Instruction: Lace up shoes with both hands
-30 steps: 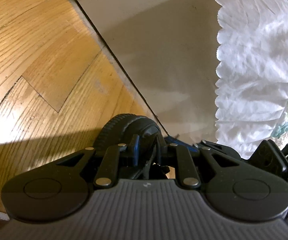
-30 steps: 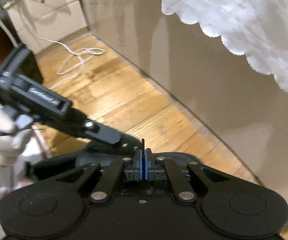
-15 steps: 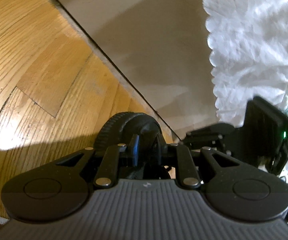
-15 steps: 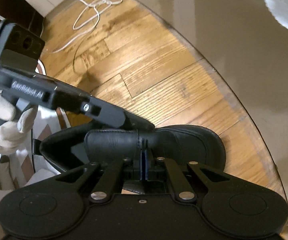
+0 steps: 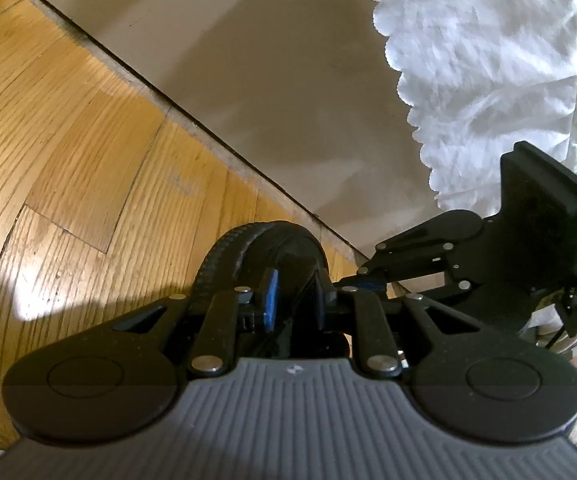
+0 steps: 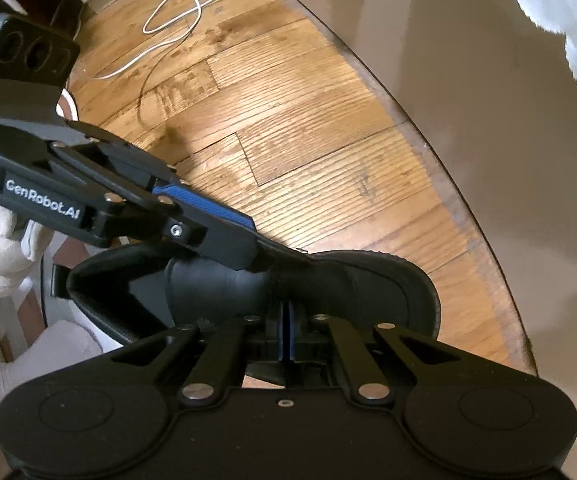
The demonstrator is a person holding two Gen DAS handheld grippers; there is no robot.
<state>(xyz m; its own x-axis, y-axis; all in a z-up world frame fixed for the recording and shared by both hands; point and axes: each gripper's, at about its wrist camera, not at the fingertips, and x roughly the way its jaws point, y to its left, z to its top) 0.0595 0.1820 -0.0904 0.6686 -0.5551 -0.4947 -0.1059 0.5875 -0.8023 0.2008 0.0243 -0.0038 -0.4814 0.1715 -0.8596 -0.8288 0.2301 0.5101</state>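
Since a second ago, the left gripper has been opened around a lace over the black shoe; the right gripper is kept closed, its hold unclear, so regripping seems due.

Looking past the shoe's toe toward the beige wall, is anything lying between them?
No. In the right wrist view, only bare wooden floor separates the black shoe from the beige wall.

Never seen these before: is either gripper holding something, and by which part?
Left gripper is open, holding nothing. Right gripper is shut at the black shoe; any pinched lace is hidden.
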